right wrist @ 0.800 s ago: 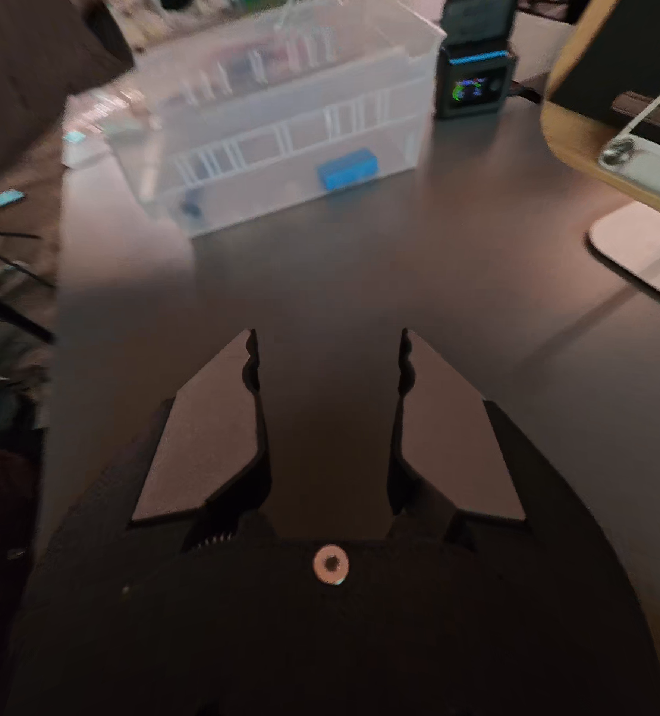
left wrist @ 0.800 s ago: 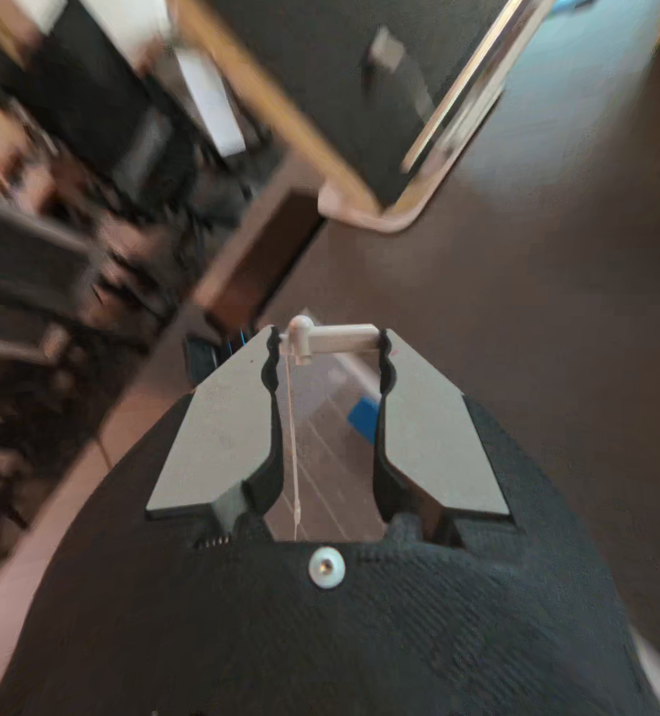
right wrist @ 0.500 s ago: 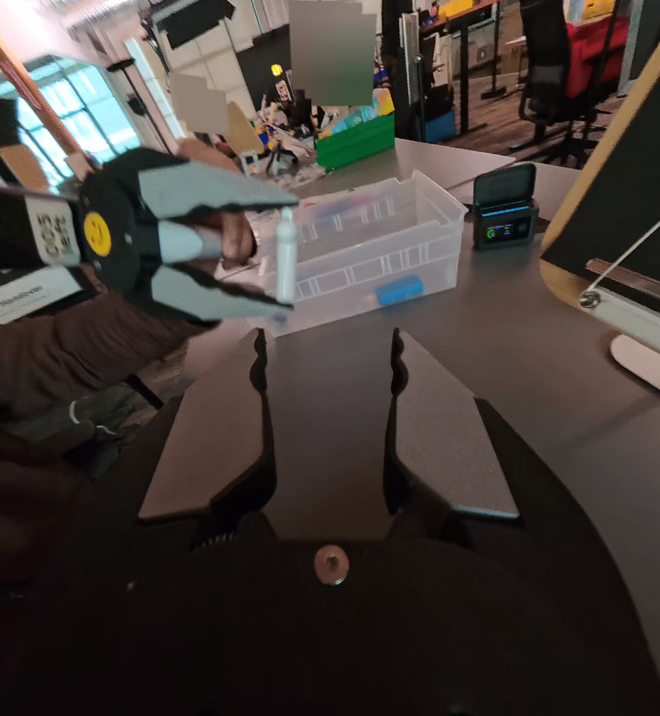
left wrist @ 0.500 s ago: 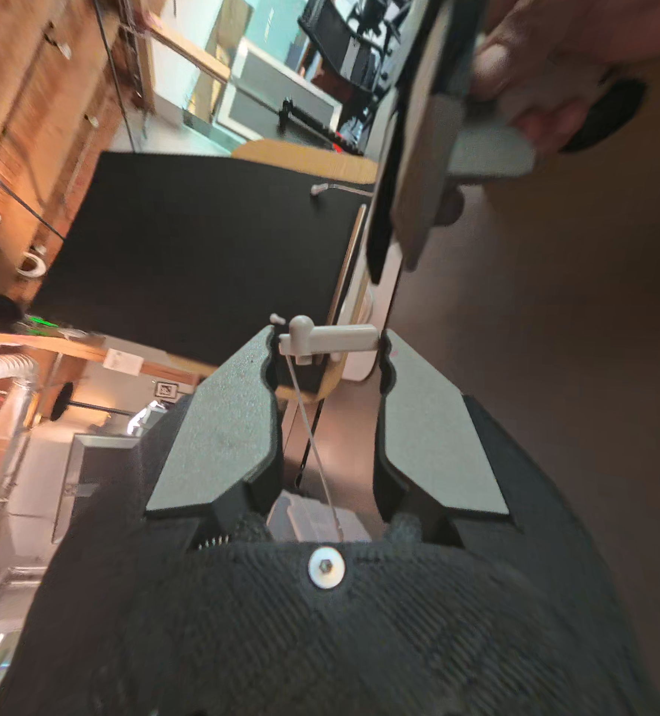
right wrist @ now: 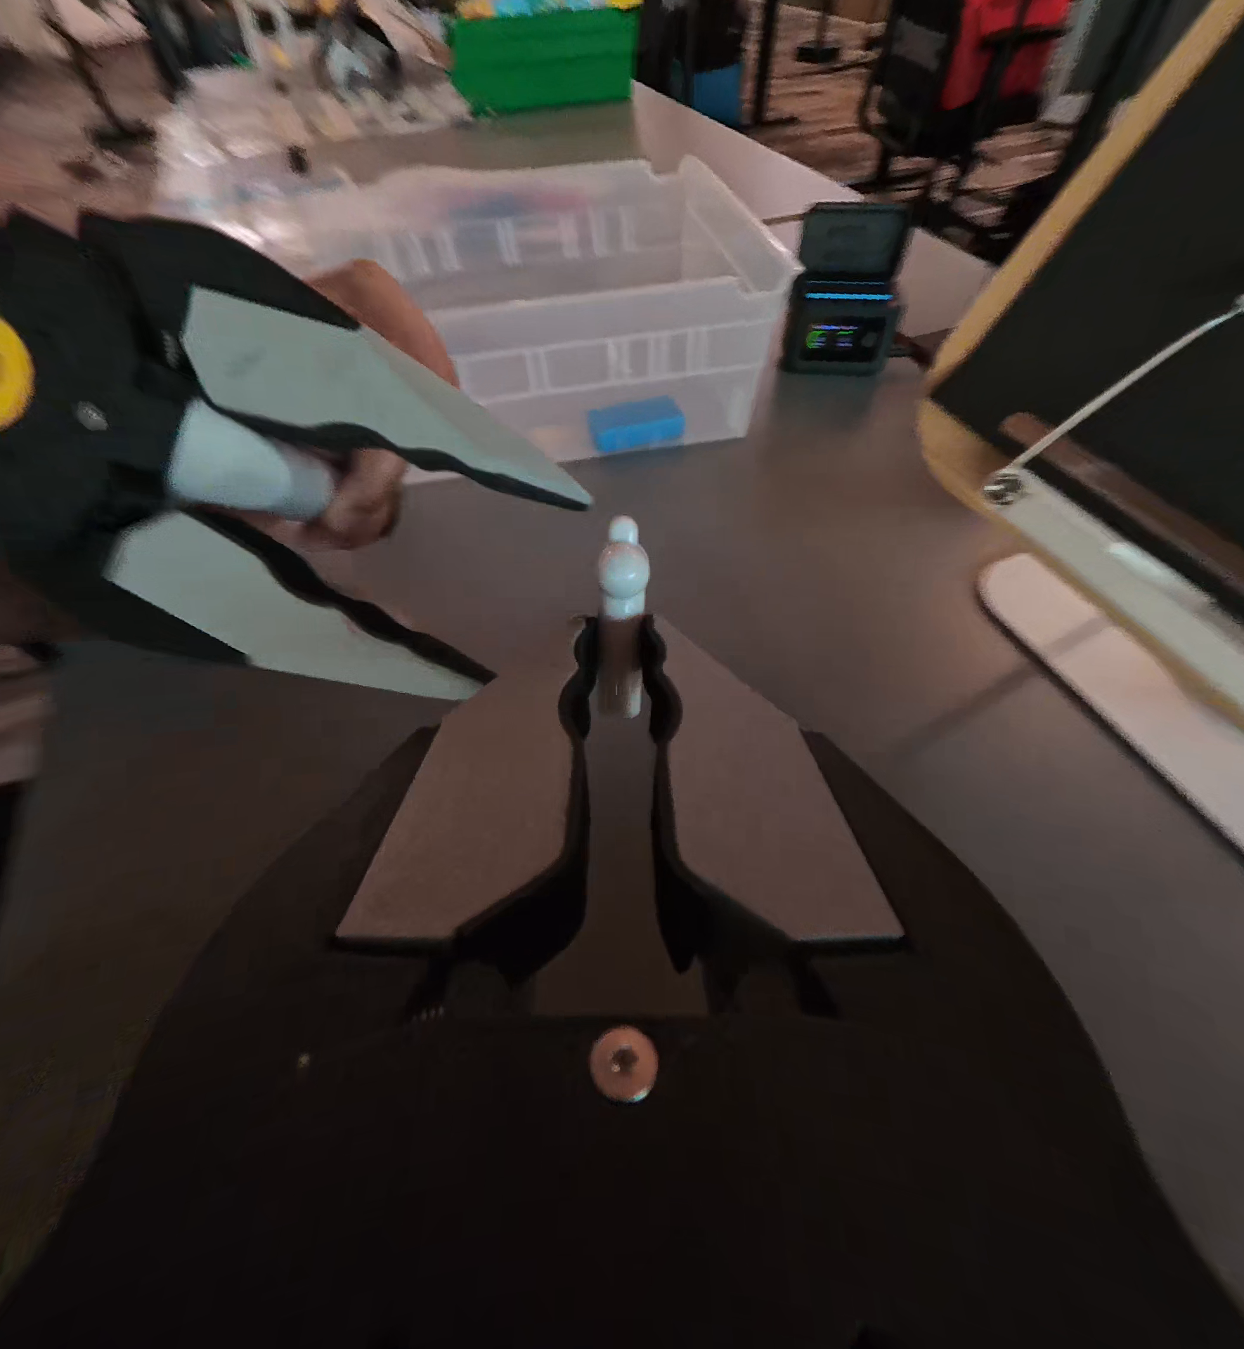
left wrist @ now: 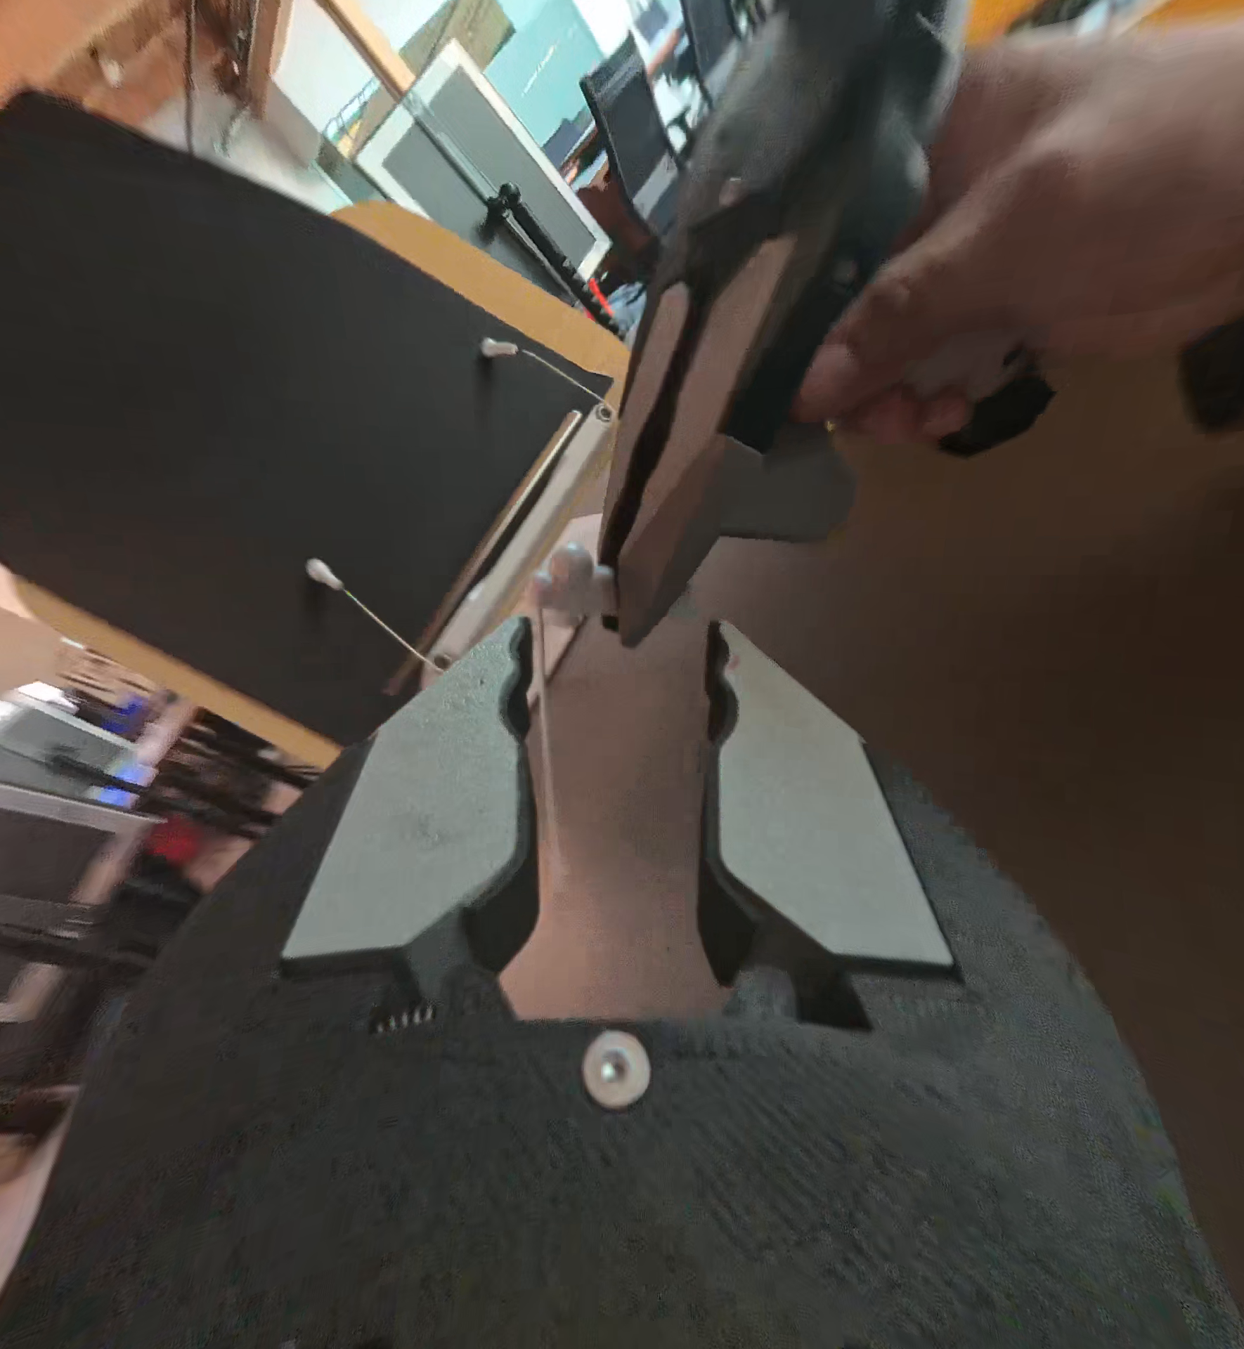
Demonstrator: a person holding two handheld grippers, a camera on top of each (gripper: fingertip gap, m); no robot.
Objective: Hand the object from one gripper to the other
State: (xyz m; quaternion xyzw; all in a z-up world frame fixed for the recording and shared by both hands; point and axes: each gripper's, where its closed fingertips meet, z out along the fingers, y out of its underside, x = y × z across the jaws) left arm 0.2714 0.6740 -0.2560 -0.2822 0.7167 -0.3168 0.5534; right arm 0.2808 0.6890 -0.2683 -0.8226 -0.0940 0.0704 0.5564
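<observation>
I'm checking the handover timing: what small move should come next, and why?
Probably draw the left gripper back and away. Its jaws stand open, clear of the white peg, which the right gripper has clamped between its fingertips, so the peg appears to be handed over.

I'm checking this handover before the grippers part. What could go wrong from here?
1. The right gripper pinches the white plastic peg only with its fingertips, and most of the peg sticks out beyond them; a jolt might tip it loose.
2. The open left gripper has its fingers either side of the peg, so pulling away sideways could knock it.
3. A thin string hangs from the peg near the left gripper's finger and may snag.
</observation>
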